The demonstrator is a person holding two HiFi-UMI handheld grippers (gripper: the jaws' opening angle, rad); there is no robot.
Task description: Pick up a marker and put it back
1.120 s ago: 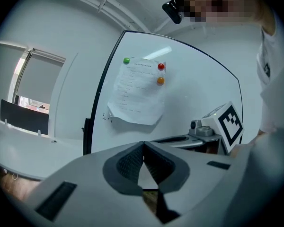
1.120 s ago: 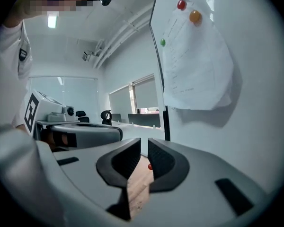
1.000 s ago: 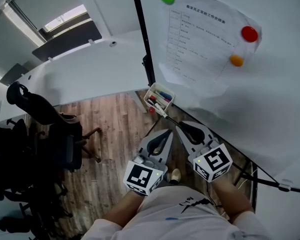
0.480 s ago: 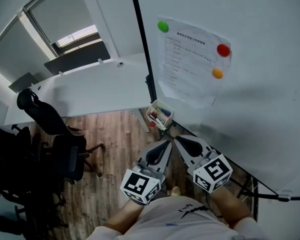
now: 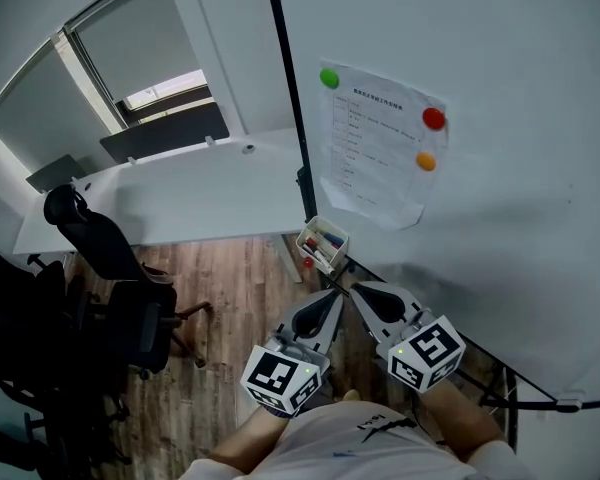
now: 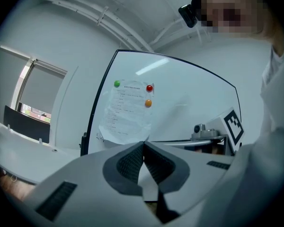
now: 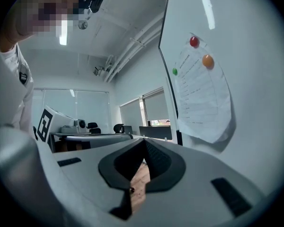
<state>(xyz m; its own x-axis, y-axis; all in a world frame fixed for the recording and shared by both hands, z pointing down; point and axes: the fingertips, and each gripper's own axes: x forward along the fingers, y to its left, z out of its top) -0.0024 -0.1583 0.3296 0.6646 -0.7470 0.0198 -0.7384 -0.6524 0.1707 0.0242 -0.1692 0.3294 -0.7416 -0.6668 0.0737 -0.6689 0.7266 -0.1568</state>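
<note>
Markers (image 5: 325, 242) sit straight ahead of both my tongs. Low in the frame, my left gripper (image 5: 336, 292) and right gripper (image 5: 356, 287) are each pinched closed on nothing, their tips almost meeting. Just above them, at frame centre, the markers lie in a small white tray (image 5: 305, 233) against the whiteboard (image 5: 520, 218). They're too small for me to tell their long axis. I judge the right gripper slightly nearer.

Left tongs (image 5: 336, 294) and right tongs (image 5: 354, 288) closed (tips touching), held abreast.

White printed T-shirt (image 5: 345, 446) at six o'clock; pale-grey left claw (image 5: 336, 293) and right claw (image 5: 357, 288), black-and-white marker cubes (image 5: 283, 378) (image 5: 427, 352).
</note>
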